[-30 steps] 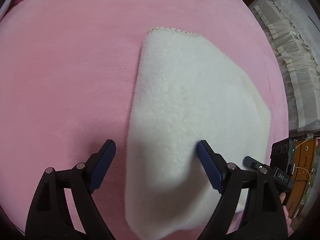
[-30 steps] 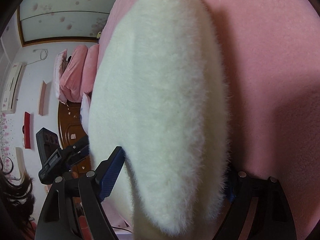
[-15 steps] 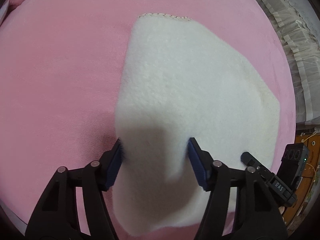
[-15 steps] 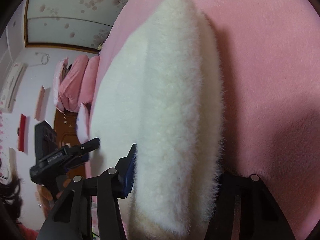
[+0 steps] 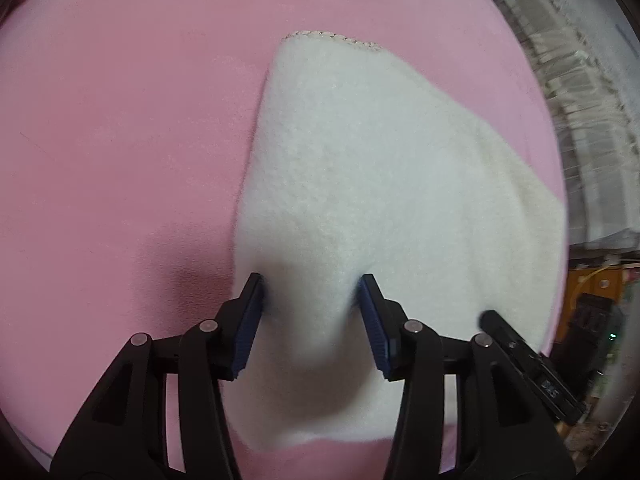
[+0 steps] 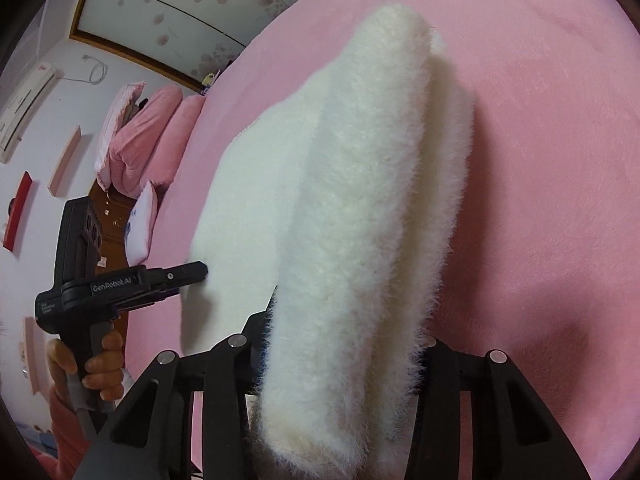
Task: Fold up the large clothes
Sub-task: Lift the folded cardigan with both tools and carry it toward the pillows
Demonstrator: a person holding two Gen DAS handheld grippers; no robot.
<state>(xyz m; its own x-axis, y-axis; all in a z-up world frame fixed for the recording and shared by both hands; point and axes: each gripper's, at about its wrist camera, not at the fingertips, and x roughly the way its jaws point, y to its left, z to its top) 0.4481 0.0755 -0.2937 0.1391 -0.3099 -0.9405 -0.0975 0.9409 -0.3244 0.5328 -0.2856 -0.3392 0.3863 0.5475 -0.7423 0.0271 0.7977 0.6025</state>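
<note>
A white fleecy garment lies on the pink bedspread, filling the middle and right of the left wrist view, its stitched edge at the upper centre. The left gripper at the bottom of that frame has a bunched ridge of the fleece between its 2 blue pads, which press into it on both sides as the jaws are closing. In the right wrist view, the right gripper at the bottom centre clamps a thick folded roll of the same garment, raised off the bedspread and running to the upper centre; its jaws are closing too. At the lower left, a hand holds the left gripper's handle. Pink pillows sit in the upper left.
</note>
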